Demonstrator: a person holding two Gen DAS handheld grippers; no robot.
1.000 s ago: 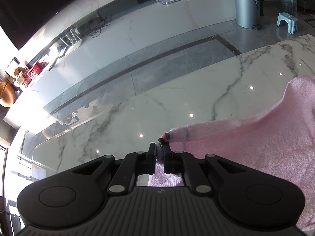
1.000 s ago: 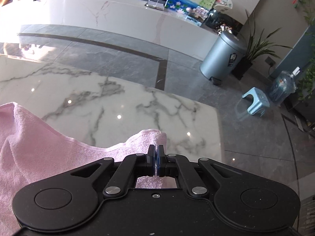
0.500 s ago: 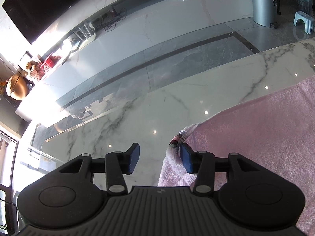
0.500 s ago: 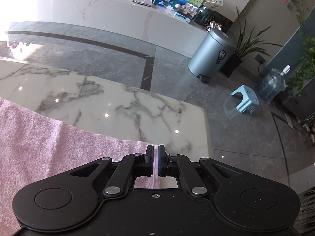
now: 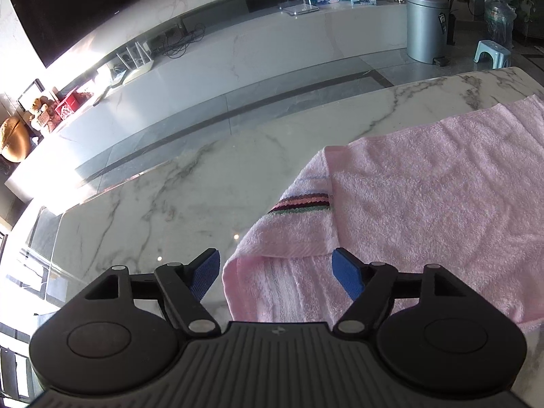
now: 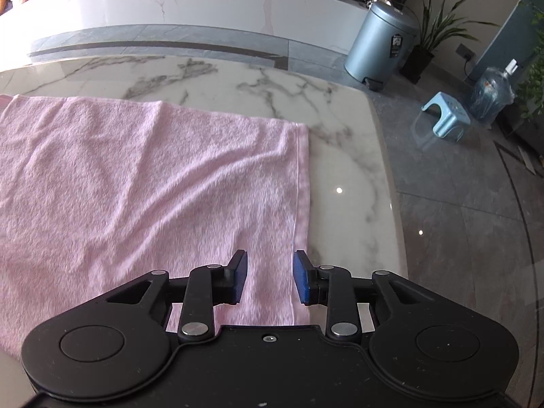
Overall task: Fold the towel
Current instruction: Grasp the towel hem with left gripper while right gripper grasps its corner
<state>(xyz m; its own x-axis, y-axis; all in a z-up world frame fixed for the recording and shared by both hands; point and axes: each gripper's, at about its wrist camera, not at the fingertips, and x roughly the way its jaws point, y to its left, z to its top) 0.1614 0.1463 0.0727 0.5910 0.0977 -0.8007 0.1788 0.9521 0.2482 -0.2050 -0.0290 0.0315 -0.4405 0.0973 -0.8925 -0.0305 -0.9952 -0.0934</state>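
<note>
Towel [image 5: 425, 197], pink and folded over itself, is lying flat on the white marble tabletop [image 5: 190, 197], and each wrist view is showing one end of it. Only the left wrist view is catching the lower layer sticking out from under the top one, with its dark striped band [image 5: 299, 204] and a turned-up hem; only the right wrist view is showing the straight hemmed side edge [image 6: 301, 183] lying close to the tabletop's rounded corner, with the grey floor beyond. Both views are cutting the cloth off: its near part is disappearing behind the black gripper bodies, so the whole outline is hard to make out. A grey bin [image 6: 380, 44] and a small blue stool [image 6: 445, 120] are standing on the floor, well apart from the towel. The left gripper [image 5: 277, 273] is opening, its blue fingers [image 5: 346, 277] spreading wide on either side of the folded end without pressing it. The right gripper [image 6: 270, 277] is also opening, less far, its fingers [image 6: 239, 278] straddling the hemmed edge and gripping nothing.
</note>
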